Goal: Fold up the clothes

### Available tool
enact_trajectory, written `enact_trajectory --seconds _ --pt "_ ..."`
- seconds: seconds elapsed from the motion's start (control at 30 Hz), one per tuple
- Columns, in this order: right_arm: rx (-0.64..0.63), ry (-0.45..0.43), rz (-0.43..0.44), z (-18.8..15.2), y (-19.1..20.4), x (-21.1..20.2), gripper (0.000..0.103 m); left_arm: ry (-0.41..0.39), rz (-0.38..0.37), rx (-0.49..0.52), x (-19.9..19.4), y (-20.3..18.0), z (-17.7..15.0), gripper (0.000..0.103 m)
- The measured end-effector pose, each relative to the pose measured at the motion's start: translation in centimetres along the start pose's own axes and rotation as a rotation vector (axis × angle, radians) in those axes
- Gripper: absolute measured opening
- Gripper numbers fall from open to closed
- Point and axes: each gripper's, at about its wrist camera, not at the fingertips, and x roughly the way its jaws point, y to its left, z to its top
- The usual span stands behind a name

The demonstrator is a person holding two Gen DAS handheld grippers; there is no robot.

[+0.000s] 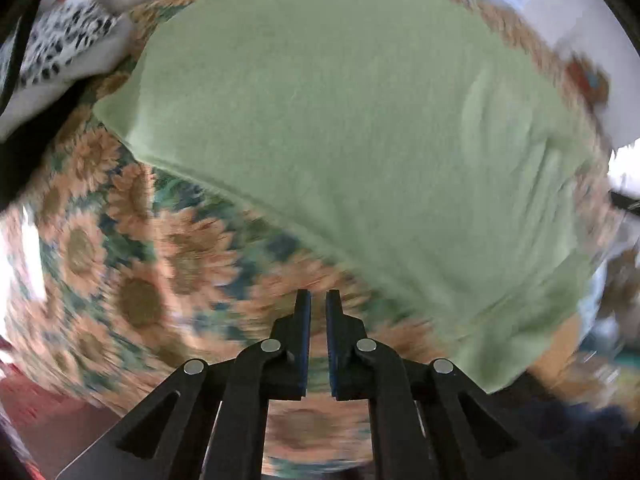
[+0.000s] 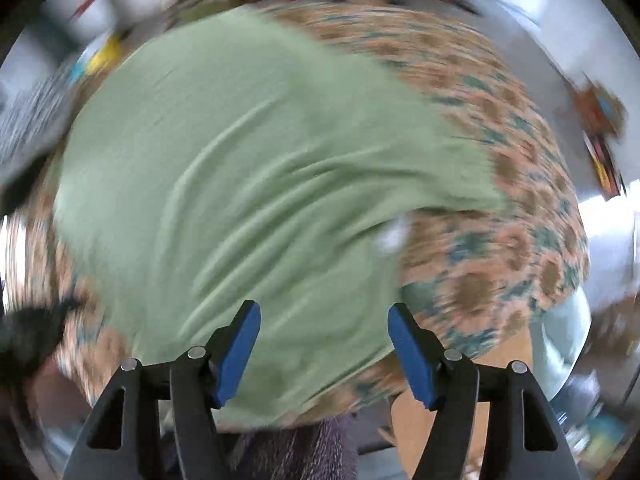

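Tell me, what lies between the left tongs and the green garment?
Only bare sunflower-print cloth, seen in the left wrist view. The left tongs, nearly closed and empty, sit apart from the green garment.

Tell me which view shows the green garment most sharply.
The left wrist view: the green garment lies smooth with crisp edges on the sunflower cloth. The right wrist view shows it motion-blurred and wrinkled.

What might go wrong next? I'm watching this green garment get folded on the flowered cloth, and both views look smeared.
1. The right tool is open over rippled fabric of the green garment; closing there may pinch several layers.
2. The left tool, nearly shut and empty, sits over the flowered cloth, not the garment, so it may snag that cloth.
3. The motion blur suggests fast movement that could disturb the garment.
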Motion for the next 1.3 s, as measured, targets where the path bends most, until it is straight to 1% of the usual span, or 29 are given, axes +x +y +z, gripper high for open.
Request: enact_trajectory --seconds 0.07,0.1,0.13,0.17,0.23,0.27,0.3,0.33,0.4,0.47,0.5,0.53,0.57,0.6,0.63,0.67,0.73,0.77,0.8,0.93,0.97,1.0,1.03,1.13,1.17,1.2,1.23,1.3 --pt "0.095 -0.016 0.009 1.5 -3.8 1.2 0.072 0.014 -0.047 -0.112 -0.4 -1.3 1.2 0.007" --pt "0.119 -0.013 0.015 2.1 -5.3 2.1 0.073 0.028 -0.064 -0.155 -0.3 -2.1 1.5 0.008" --pt "0.132 -0.002 0.018 2.6 -6.6 2.8 0.073 0.043 -0.082 -0.198 -0.3 -2.8 1.8 0.01" --pt "0.136 0.013 0.029 3.2 -7.6 3.6 0.073 0.059 -0.112 -0.208 -0.1 -4.0 2.1 0.015" --pt "0.112 0.057 0.072 3.8 -9.0 5.2 0.072 0.113 -0.107 -0.163 0.8 -7.2 2.3 0.022" --pt "0.071 0.092 0.103 3.8 -9.3 6.0 0.071 0.14 -0.103 -0.14 1.2 -8.8 2.3 0.023" --pt "0.027 0.115 0.134 3.6 -9.1 6.5 0.064 0.153 -0.099 -0.091 1.6 -10.6 2.3 0.023" --pt "-0.019 0.128 0.164 3.3 -8.8 6.7 0.062 0.164 -0.094 -0.041 1.9 -12.5 2.2 0.023" --pt "-0.118 0.146 0.218 2.6 -7.4 6.9 0.062 0.166 -0.085 0.08 2.3 -16.1 1.9 0.023" --pt "-0.155 0.16 0.249 2.1 -6.3 7.1 0.062 0.157 -0.062 0.2 2.5 -19.1 1.5 0.023" --pt "-0.173 0.166 0.265 1.9 -5.7 7.2 0.062 0.15 -0.047 0.291 2.5 -20.9 1.1 0.023" --pt "-0.192 0.173 0.28 1.7 -5.2 7.3 0.062 0.144 -0.033 0.384 2.6 -22.8 0.6 0.027" --pt "-0.199 0.177 0.286 1.6 -4.9 7.5 0.062 0.133 -0.013 0.456 2.7 -24.3 0.1 0.035" --pt "-0.196 0.176 0.281 1.6 -4.8 7.7 0.062 0.121 0.008 0.527 2.8 -25.7 -0.4 0.04" --pt "-0.193 0.172 0.273 1.7 -4.8 7.7 0.062 0.106 0.031 0.593 3.1 -27.1 -1.0 0.048" --pt "-0.186 0.165 0.261 1.8 -5.1 7.7 0.062 0.098 0.047 0.616 3.6 -27.8 -1.1 0.054" --pt "-0.171 0.153 0.239 2.1 -5.4 7.6 0.065 0.085 0.077 0.657 4.6 -29.2 -1.4 0.056" --pt "-0.17 0.153 0.237 2.3 -5.2 7.8 0.066 0.084 0.082 0.655 5.2 -29.6 -1.3 0.056" --pt "-0.168 0.154 0.235 2.5 -5.0 7.9 0.071 0.084 0.086 0.652 5.7 -29.9 -1.1 0.056" --pt "-0.161 0.157 0.226 3.1 -4.3 8.6 0.074 0.1 0.209 0.683 7.7 -28.9 -3.1 0.056" --pt "-0.159 0.157 0.224 3.3 -4.1 8.8 0.074 0.083 0.194 0.677 7.5 -28.8 -3.1 0.045" --pt "-0.158 0.158 0.222 3.5 -3.9 8.9 0.074 0.067 0.186 0.659 7.2 -28.5 -3.0 0.032" --pt "-0.156 0.159 0.22 3.7 -3.7 9.1 0.074 0.052 0.177 0.639 6.9 -28.3 -2.9 0.002" --pt "-0.151 0.161 0.214 4.2 -3.1 9.6 0.073 0.036 0.118 0.547 6.1 -26.8 -2.3 0.002" --pt "-0.149 0.162 0.211 4.3 -2.9 9.8 0.067 0.045 0.076 0.517 5.9 -26.4 -2.1 0.002" --pt "-0.147 0.162 0.209 4.5 -2.8 9.9 0.035 0.052 0.028 0.491 5.5 -26.0 -2.0 0.002" --pt "-0.146 0.163 0.207 4.7 -2.6 10.1 0.013 0.048 -0.008 0.483 5.1 -25.7 -2.0 0.002" --pt "-0.164 0.158 0.18 4.4 -2.0 9.9 0.005 0.055 -0.052 0.49 4.5 -25.5 -2.3 0.002"
